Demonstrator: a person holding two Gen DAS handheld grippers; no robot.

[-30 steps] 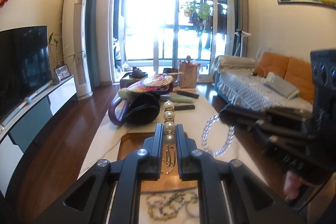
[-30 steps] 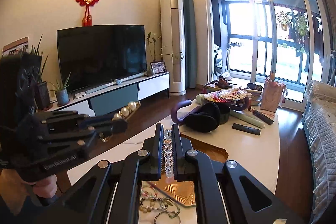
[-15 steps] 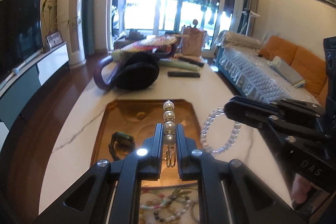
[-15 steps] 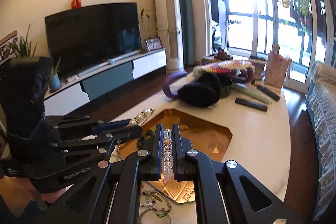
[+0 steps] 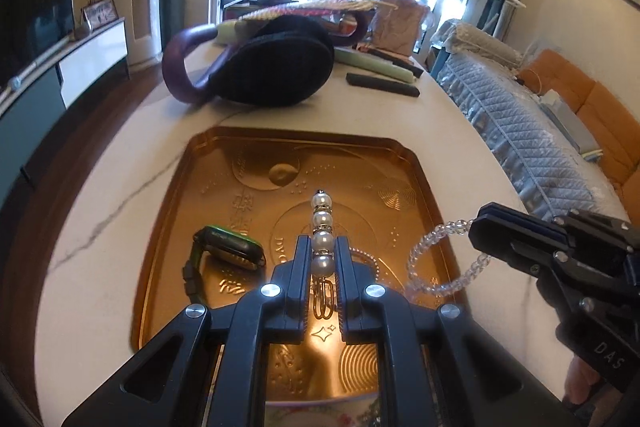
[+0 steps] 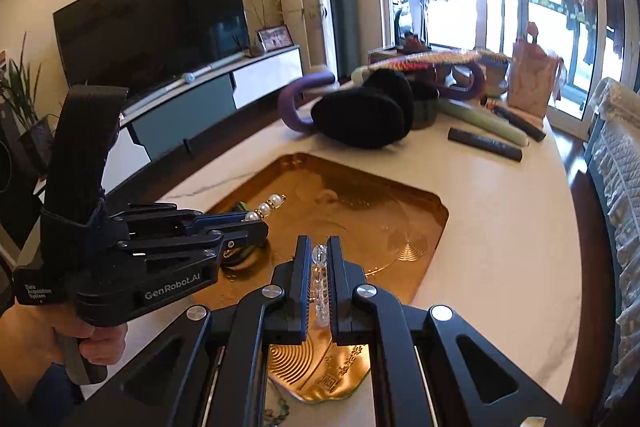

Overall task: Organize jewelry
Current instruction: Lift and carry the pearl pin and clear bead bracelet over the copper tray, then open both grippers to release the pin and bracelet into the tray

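My left gripper point(image 5: 323, 247) is shut on a pearl hair clip point(image 5: 322, 227), whose row of pearls sticks out past the fingertips above a gold embossed tray point(image 5: 168, 227). In the right wrist view the same left gripper point(image 6: 260, 225) hangs over the tray's left part with the pearl clip point(image 6: 266, 206). My right gripper point(image 6: 319, 247) is shut on a clear crystal bead bracelet point(image 6: 319, 279); in the left wrist view the right gripper point(image 5: 478, 223) holds that bracelet point(image 5: 432, 267) as a hanging loop over the tray's right rim. A green-and-black watch point(image 5: 224, 251) lies in the tray.
The tray point(image 6: 432, 227) sits on a white marble table point(image 6: 500, 235). Beyond it lie black earmuffs point(image 5: 276, 63), a purple curved handle point(image 5: 176, 67), a remote point(image 5: 382, 85) and a pink bag point(image 6: 532, 79). A sofa point(image 5: 540, 131) is on the right, a TV point(image 6: 152, 23) on the left. Loose beads lie near the tray's front edge.
Both grippers have come down and forward toward the tray, each still gripping its piece. The views tilted from the room down onto the table, and the tray looms larger.
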